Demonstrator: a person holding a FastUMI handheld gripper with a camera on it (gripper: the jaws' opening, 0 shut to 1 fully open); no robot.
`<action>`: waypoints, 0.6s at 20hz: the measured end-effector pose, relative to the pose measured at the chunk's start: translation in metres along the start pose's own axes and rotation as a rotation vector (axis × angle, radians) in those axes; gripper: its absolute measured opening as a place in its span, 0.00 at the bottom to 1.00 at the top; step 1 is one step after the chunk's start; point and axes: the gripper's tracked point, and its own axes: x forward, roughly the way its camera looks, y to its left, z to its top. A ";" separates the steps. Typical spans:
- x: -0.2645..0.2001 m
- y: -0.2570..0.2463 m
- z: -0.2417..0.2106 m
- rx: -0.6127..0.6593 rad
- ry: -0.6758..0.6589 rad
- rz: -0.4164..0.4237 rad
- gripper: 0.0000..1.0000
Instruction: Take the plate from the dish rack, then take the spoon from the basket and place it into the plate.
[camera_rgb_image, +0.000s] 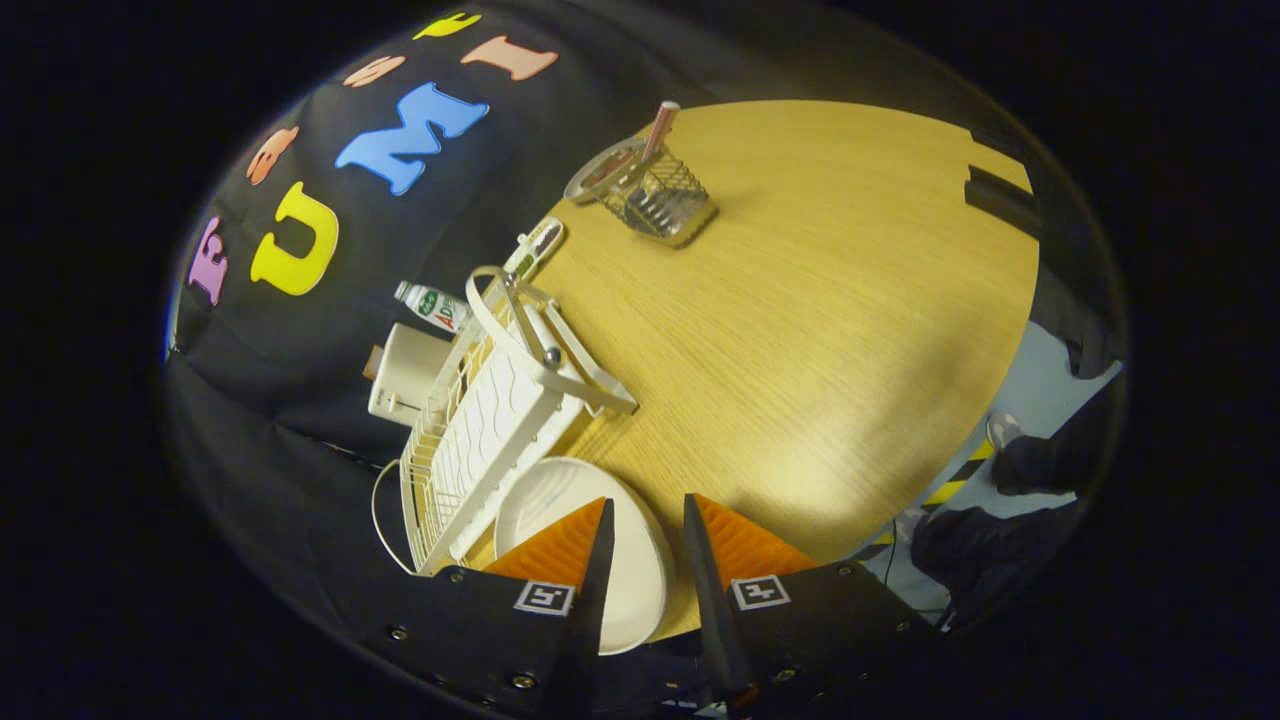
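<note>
A white plate (560, 500) lies flat on the wooden table (820, 300), right beside the near end of the white dish rack (490, 420). My gripper (648, 500) hovers over the plate's near side and is open. One finger covers part of the plate's face. The other sits just off its rim, with a strip of bare table between them. Far beyond the fingers stands a wire basket (655, 195), with a spoon (660, 125) sticking up out of it on a pinkish handle.
Behind the rack, against the black cloth wall, stand a white box (405, 370) and a small bottle (435, 305). A white cord (380, 520) loops off the rack's near end. The table's edge runs past the far finger, with the floor and dark objects (1040, 460) below.
</note>
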 end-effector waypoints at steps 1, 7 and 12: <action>-0.002 0.003 0.020 0.003 -0.046 0.005 0.43; -0.002 0.009 0.133 0.088 -0.273 -0.005 0.43; 0.013 0.001 0.190 0.190 -0.363 -0.039 0.43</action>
